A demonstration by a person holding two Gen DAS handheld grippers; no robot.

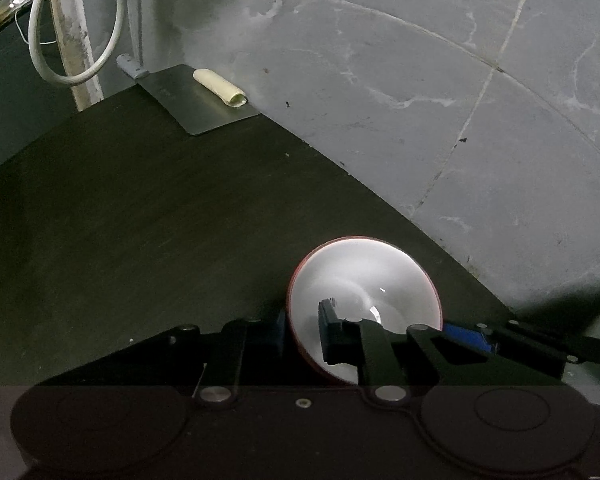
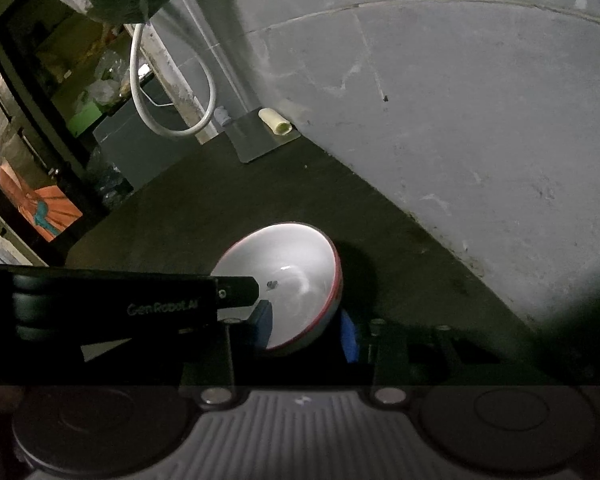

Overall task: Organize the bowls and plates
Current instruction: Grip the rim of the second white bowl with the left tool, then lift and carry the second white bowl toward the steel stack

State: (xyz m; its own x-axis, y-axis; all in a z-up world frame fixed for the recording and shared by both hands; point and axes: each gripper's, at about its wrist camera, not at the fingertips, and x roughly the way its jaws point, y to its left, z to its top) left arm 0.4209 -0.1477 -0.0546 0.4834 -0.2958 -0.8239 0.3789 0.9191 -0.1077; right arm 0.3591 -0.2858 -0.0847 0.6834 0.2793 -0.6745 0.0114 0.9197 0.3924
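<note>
Bowl [image 1: 364, 280] tipped, mouth toward the cameras, nothing inside. Left claw [image 1: 302, 330] pinching its rim; right claw [image 2: 306, 330] clamped across its lower edge, above dark desk [image 1: 140, 216].

From my remote station, I see a single bowl [image 1: 364, 280], white inside with a red outer wall and rim, sitting empty and tilted on the dark tabletop [image 1: 140, 220] near its edge beside the grey wall.
</note>
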